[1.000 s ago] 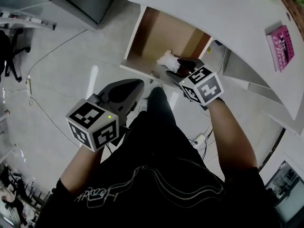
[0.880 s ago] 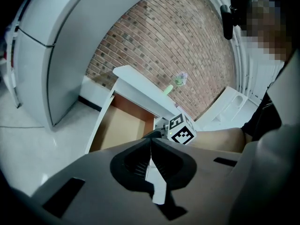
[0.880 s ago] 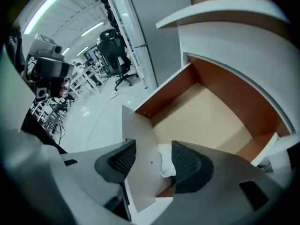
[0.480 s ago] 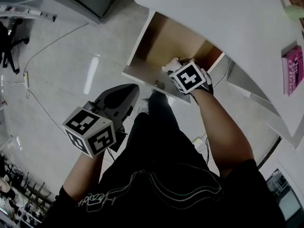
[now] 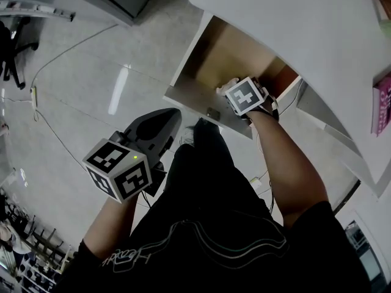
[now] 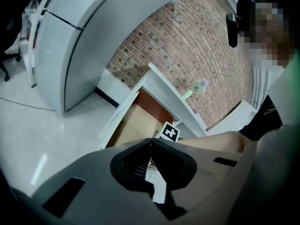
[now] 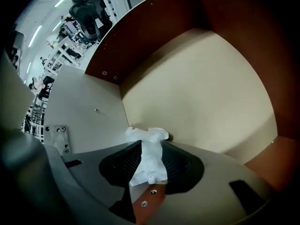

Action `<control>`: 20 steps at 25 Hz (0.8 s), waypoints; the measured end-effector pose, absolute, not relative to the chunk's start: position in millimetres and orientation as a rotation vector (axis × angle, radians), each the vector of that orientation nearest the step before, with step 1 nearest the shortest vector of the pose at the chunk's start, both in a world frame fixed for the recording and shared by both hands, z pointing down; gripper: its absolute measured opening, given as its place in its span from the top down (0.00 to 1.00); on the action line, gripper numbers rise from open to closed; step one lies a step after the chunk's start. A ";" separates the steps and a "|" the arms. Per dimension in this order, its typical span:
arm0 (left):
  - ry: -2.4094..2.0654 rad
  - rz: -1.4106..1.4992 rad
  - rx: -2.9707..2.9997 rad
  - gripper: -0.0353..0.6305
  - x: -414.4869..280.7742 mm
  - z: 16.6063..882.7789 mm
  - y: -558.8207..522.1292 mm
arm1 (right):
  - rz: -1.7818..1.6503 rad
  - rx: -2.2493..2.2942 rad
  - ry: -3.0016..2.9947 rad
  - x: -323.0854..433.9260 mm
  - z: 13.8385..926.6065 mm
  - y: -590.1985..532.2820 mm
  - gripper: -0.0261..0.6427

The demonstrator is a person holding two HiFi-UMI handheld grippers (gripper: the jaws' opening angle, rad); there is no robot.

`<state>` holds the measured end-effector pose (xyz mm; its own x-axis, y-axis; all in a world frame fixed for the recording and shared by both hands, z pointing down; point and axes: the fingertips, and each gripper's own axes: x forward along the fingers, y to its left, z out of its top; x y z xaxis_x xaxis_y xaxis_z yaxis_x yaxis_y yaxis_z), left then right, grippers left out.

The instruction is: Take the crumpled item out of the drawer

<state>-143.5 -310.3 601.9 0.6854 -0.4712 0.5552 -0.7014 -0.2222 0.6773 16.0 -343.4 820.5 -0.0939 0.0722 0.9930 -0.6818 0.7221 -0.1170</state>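
The crumpled item is a wad of white paper near the front wall of the open wooden drawer. My right gripper points straight down into the drawer. Its jaws have just been closing, and the paper is now pinched between their pads. From the head view the marker cube hides most of the wad and the right gripper. My left gripper hangs outside the drawer, lower left of its front panel. It is shut and holds nothing, and its tips meet.
The drawer sticks out from under a white desk top with a pink book at its right edge. A grey cabinet stands on the floor to the left. Cables trail across the pale floor. The person's dark trousers fill the lower middle.
The right gripper dropped from above the drawer's front down into it and narrowed its jaws onto the paper wad. The left gripper sank a little and stayed shut.
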 end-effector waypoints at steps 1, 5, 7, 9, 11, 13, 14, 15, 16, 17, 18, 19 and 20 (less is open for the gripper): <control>-0.922 0.284 1.869 0.91 -144.5 602.9 -311.2 | 0.671 0.514 -1.556 14.4 819.5 -345.8 0.74; -0.928 0.287 1.862 0.91 -146.2 604.8 -313.5 | 0.697 0.505 -1.539 18.3 825.8 -340.6 0.80; -0.924 0.281 1.870 0.91 -145.8 605.1 -313.5 | 0.700 0.501 -1.547 16.7 824.5 -339.6 0.83; -0.921 0.275 1.878 0.91 -144.6 604.5 -313.1 | 0.707 0.498 -1.552 16.3 822.3 -338.1 0.85; -0.920 0.274 1.883 0.91 -143.4 602.9 -312.6 | 0.722 0.501 -1.552 17.7 821.5 -335.6 0.86; -0.919 0.275 1.885 0.91 -142.7 600.4 -311.8 | 0.721 0.510 -1.577 15.4 817.2 -338.5 0.87; -0.917 0.275 1.887 0.91 -142.5 598.8 -311.3 | 0.718 0.516 -1.591 14.0 813.4 -340.6 0.87; -0.915 0.275 1.890 0.91 -142.2 596.8 -310.6 | 0.713 0.525 -1.605 12.9 808.6 -342.9 0.87; -0.913 0.276 1.893 0.91 -142.1 594.5 -309.7 | 0.708 0.534 -1.619 11.9 803.4 -344.8 0.87; -0.911 0.276 1.896 0.91 -142.0 592.0 -308.7 | 0.704 0.542 -1.630 11.4 798.0 -345.6 0.87; -0.911 0.277 1.900 0.91 -142.0 589.4 -307.6 | 0.703 0.550 -1.640 11.2 792.3 -345.7 0.87; -0.911 0.278 1.904 0.91 -142.0 586.5 -306.5 | 0.704 0.559 -1.648 11.1 786.4 -345.5 0.87; -0.911 0.279 1.908 0.91 -142.2 583.4 -305.4 | 0.706 0.570 -1.656 10.7 780.3 -345.2 0.87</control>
<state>-142.2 -305.4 583.4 0.6940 -0.4751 0.5410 -0.6966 -0.2531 0.6713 10.7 -345.2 780.3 -0.1928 0.0083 0.9812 -0.7025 0.6970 -0.1439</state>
